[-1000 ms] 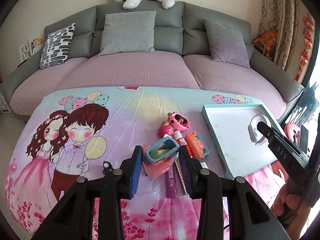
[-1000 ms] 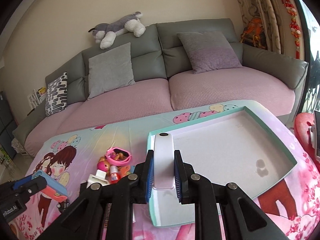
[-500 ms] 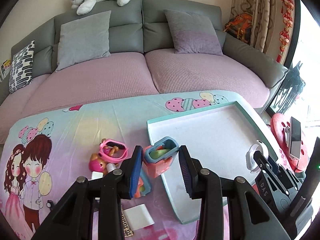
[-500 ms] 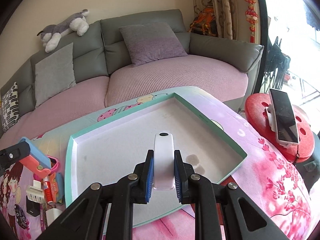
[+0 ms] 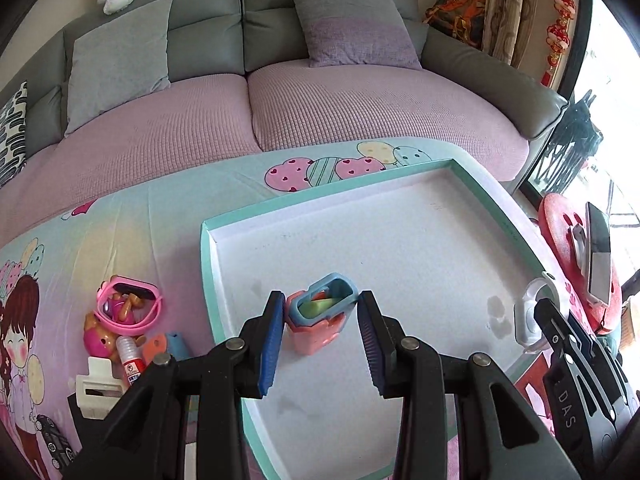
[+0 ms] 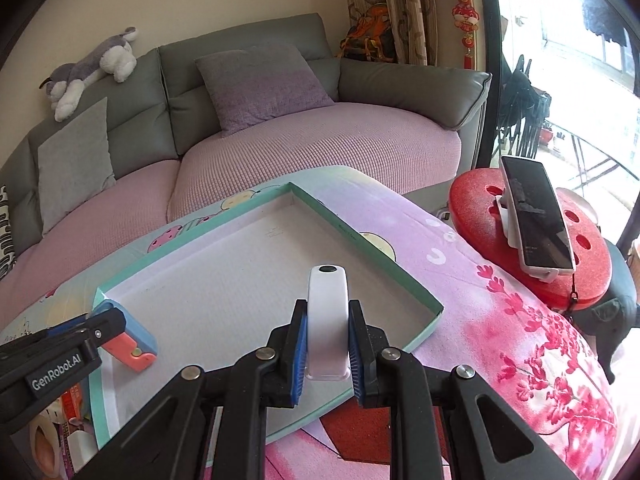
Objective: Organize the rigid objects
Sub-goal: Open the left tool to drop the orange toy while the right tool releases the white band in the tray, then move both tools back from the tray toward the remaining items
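The pink-and-blue toy case (image 5: 320, 320) sits pinched between the pads of the left gripper (image 5: 321, 334), held over the white floor of the teal-rimmed tray (image 5: 206, 264), toward the tray's 7 o'clock corner in the left wrist view; whether its base touches the floor cannot be told; green and orange pieces show through its open top. The white curved holder (image 6: 326, 320) is clamped upright between the narrow-set jaws of the right gripper (image 6: 327, 350), above the tray's near edge at about 5 o'clock of the tray in the right wrist view; both grippers are well apart, one at each side of the tray. At 9 o'clock of the tray, on the cartoon-print cloth (image 5: 132, 220), lies a loose heap: a pink ring toy (image 5: 128, 300), a small glue bottle (image 5: 129, 362) and a white clip-like block (image 5: 98, 382), touching one another. At 3 o'clock of the tray stands a red perforated stool (image 6: 532, 240) with a phone (image 6: 534, 220) propped on a white stand; beyond the table, at 12 o'clock, a grey sofa (image 6: 248, 60) with lilac seat covers carries cushions and a plush husky (image 6: 90, 68).
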Demonstrator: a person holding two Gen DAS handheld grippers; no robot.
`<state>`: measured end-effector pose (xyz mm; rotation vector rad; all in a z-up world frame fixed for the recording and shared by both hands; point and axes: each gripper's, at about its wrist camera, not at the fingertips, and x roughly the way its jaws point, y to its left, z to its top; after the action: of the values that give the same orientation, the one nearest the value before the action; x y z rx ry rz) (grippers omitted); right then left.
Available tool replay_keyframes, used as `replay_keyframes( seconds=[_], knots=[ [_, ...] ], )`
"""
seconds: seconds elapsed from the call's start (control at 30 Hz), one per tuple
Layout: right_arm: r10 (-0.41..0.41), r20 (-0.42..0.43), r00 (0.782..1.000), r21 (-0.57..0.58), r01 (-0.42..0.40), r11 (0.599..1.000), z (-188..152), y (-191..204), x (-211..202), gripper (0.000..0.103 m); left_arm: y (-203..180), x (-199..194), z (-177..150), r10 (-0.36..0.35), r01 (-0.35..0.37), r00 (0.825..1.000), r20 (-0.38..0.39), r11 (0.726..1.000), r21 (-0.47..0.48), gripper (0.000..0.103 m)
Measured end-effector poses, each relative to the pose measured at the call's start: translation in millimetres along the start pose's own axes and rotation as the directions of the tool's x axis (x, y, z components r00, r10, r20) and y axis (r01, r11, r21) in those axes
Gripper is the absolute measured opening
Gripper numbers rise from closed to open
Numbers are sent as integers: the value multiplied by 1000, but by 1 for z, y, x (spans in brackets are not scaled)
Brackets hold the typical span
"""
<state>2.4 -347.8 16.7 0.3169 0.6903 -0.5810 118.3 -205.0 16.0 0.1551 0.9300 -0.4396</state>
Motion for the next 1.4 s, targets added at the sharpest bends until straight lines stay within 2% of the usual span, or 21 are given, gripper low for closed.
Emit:
replay_keyframes(
  seconds=[0.13,0.2,0.27,0.37,0.47,0.53,0.57,0.6,0.67,0.87,1.03,1.23,1.4],
  knots=[
    [10,-19,1000,-3,-10,1000,-2,1,4,20,1,2,0,18,-18,1000,9,1000,-11,40],
    [8,-18,1000,-3,-8,1000,-2,1,4,20,4,1,-1,20,-19,1000,8,999,-28,48],
    [14,-16,1000,1,-14,1000,-2,1,3,21,8,-2,-1,27,-26,1000,16,999,-43,67],
    [9,-9,1000,-3,-9,1000,-2,2,2,22,14,-9,-1,32,-30,999,36,998,-63,75],
    [11,-8,1000,-5,-11,1000,-1,4,2,38,23,-15,-3,46,-41,998,53,995,-92,77],
    [12,-5,1000,-6,-12,1000,-1,5,1,53,30,-18,-5,62,-55,996,61,992,-112,77],
    [8,-2,1000,-10,-8,1000,-1,6,1,56,34,-20,-5,72,-63,995,65,990,-124,80],
    [4,2,1000,-13,-4,1000,-1,7,0,59,38,-21,-6,82,-72,994,66,988,-138,89],
    [-1,5,1000,-13,1,1000,-1,7,0,63,46,-23,-9,94,-81,993,74,983,-164,97],
    [2,-3,1000,1,-2,1000,-1,6,3,80,62,-24,-15,100,-80,991,83,972,-221,97],
    [3,2,1000,23,-3,1000,-1,3,3,103,72,-21,-20,102,-79,992,75,962,-262,97],
    [-10,13,1000,12,10,1000,-2,7,2,103,88,-20,-25,91,-66,994,62,945,-320,97],
    [-7,31,999,-15,8,1000,-2,15,0,103,101,-27,-31,138,-95,985,99,931,-353,97]
  ],
)
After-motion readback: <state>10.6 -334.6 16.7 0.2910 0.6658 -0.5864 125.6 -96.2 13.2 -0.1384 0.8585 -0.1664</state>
